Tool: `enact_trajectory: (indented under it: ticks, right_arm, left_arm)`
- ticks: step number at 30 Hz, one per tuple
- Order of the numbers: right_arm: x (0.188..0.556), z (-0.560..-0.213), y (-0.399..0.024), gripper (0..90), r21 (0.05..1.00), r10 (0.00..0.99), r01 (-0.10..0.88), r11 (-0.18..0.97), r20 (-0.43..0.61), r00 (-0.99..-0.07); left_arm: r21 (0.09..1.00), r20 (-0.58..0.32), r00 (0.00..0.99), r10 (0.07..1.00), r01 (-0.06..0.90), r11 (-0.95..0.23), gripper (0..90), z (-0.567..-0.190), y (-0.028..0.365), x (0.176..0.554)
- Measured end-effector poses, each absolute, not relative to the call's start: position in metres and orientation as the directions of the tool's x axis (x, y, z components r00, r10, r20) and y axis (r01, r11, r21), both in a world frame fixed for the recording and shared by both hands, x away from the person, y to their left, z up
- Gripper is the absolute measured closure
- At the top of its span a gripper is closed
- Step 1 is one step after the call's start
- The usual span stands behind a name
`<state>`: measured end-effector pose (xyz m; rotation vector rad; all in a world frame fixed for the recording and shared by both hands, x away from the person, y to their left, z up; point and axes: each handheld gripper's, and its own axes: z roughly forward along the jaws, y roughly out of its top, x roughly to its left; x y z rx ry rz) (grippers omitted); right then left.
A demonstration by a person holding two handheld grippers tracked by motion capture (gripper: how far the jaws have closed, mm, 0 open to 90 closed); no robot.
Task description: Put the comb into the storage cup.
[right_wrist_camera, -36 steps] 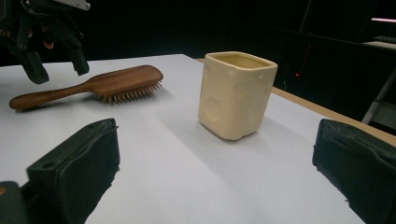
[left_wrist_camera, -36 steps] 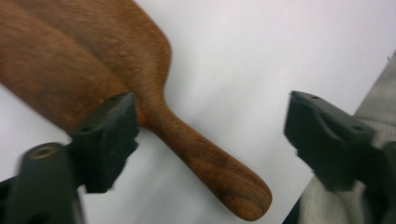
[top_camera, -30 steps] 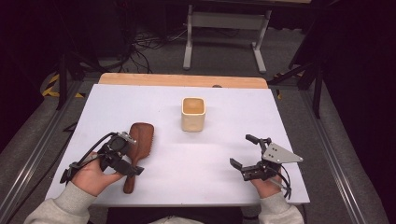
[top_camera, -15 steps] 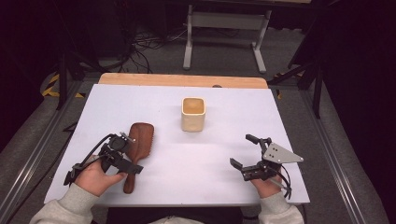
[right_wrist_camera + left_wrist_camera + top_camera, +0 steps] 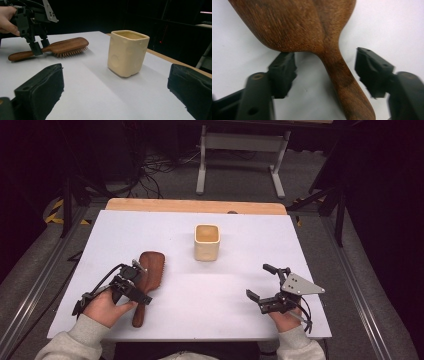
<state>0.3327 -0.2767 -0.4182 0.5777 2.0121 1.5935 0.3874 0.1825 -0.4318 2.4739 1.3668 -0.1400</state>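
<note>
On the white table (image 5: pixel 240 285) the cream square ceramic cup (image 5: pixel 206 241) stands mid-table; my dark wooden bristle hairbrush (image 5: pixel 145 279) lies bristles-down left of it. My left gripper (image 5: pixel 131 285) has just been closing astride its handle, pads not yet touching, so lifting comes next. My right gripper (image 5: pixel 266 289) idles wide open.

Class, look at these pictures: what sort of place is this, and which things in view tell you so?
Probably a lab or workshop set up for recording, not a home. A white table stands on grey floor among loose cables and a metal stand. A person works a wooden hairbrush and a cream cup with hand-held grippers.
</note>
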Motion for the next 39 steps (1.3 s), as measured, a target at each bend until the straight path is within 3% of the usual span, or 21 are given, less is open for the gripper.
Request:
enact_trajectory:
  ticks: [6, 9, 13, 25, 39]
  right_arm:
    - [0.333, -0.418, -0.277, 1.1, 0.974, 0.614, 0.021, 0.225, -0.125, -0.78]
    - [0.333, -0.419, -0.276, 1.1, 0.974, 0.611, 0.023, 0.227, -0.124, -0.782]
    - [0.333, -0.419, -0.276, 1.1, 0.973, 0.61, 0.023, 0.23, -0.126, -0.782]
    - [0.333, -0.419, -0.275, 1.1, 0.971, 0.606, 0.016, 0.241, -0.137, -0.784]
    - [0.333, -0.419, -0.274, 1.2, 0.969, 0.605, 0.017, 0.246, -0.139, -0.784]
  left_arm:
    - [0.22, -0.219, 0.542, 0.811, 0.838, -0.5, 52.5, -0.433, 0.182, 0.39]
    - [0.217, -0.207, 0.546, 0.812, 0.835, -0.506, 66.1, -0.433, 0.181, 0.389]
    - [0.222, -0.208, 0.535, 0.819, 0.841, -0.494, 72.9, -0.433, 0.186, 0.389]
    - [0.202, -0.239, 0.526, 0.816, 0.849, -0.488, 73.3, -0.433, 0.19, 0.393]
    - [0.322, -0.259, 0.555, 0.79, 0.821, -0.471, 74.0, -0.42, 0.198, 0.388]
